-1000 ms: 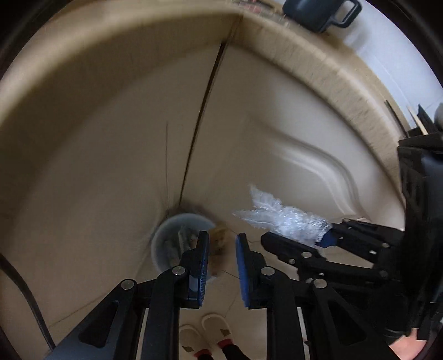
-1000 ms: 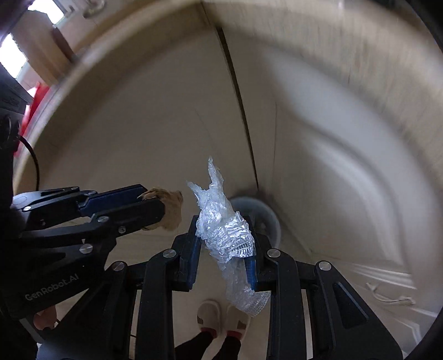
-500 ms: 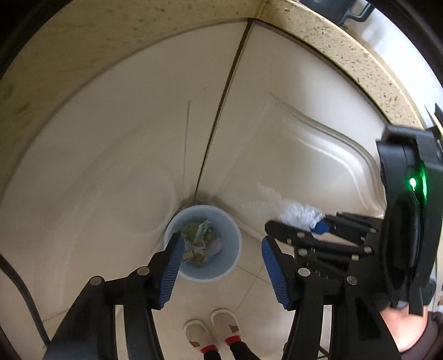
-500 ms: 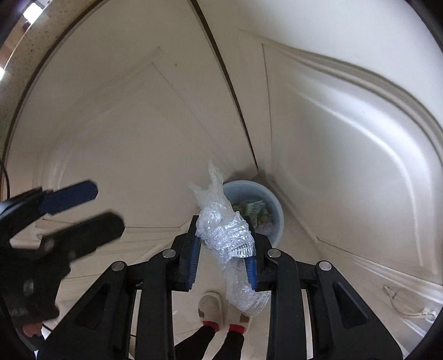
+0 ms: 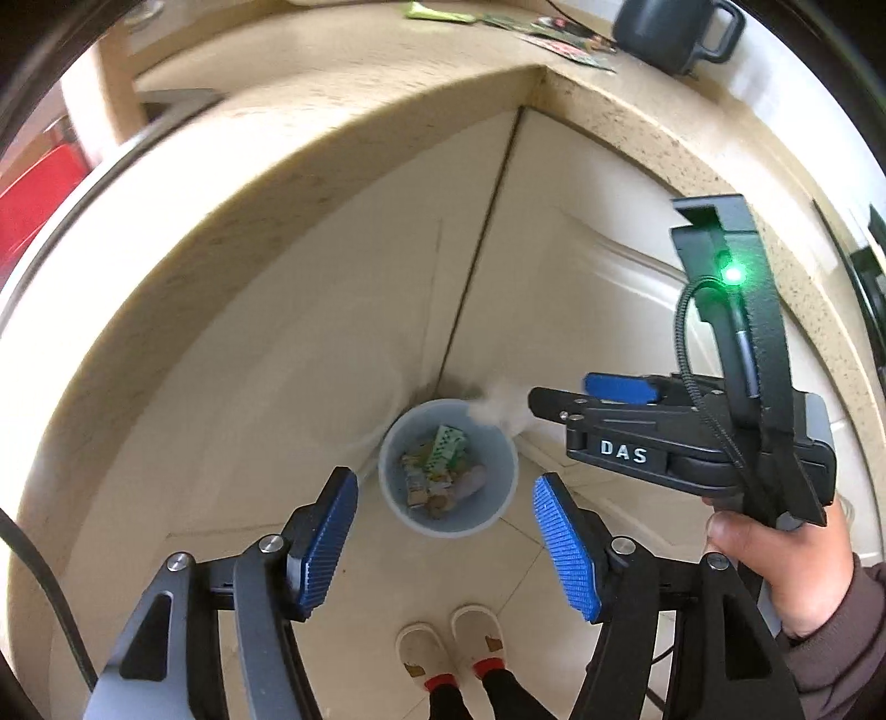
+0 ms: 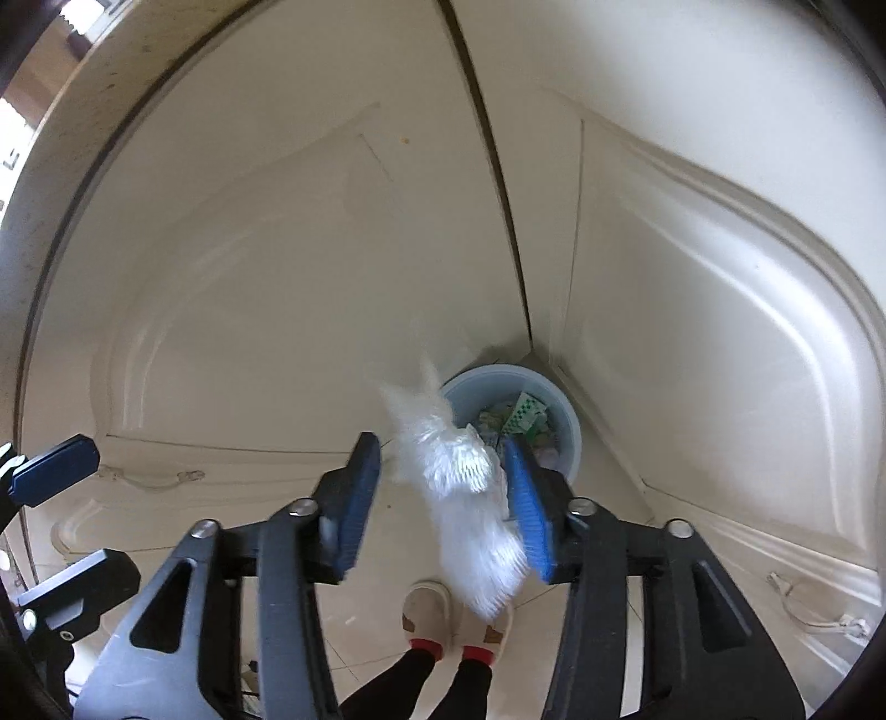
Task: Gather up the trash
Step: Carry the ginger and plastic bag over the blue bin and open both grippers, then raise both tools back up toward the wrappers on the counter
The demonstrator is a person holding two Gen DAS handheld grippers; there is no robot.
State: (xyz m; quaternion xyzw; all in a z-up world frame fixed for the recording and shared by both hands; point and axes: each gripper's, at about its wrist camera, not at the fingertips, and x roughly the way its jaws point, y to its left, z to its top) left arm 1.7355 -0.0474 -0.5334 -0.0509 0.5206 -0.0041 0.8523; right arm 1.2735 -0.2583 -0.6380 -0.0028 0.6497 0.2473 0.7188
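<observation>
Our right tongs (image 6: 443, 487) have just been opening. The crinkly clear wrapper (image 6: 465, 487) sits between the blue pads, blurry, and leans on the right pad (image 6: 526, 498). The left pad stands apart from it, so it is let go, we think, and about to drop. Its long side runs from near us up toward the far wall.

Our left tongs (image 5: 443, 537) have also just been opening. They are wide apart and have nothing in them.

The thing that matters most is the bin (image 5: 501, 443). It is pale blue and round, and it stands on the floor in the corner where two cream cupboard doors (image 6: 692, 332) meet. It is straight below both tongs and a bit farther away. It already has scraps in it, one green and white. The right tongs are the nearer ones for this drop. We think the wrapper may catch the near rim.

We can read "DAS" in white on the side of the right tongs (image 5: 623, 451) in the left view. A green light (image 5: 732, 274) shines above it. Up on the counter (image 5: 387, 61) stands a dark mug (image 5: 670, 30) beside some flat packets. Their writing is too small to read.
</observation>
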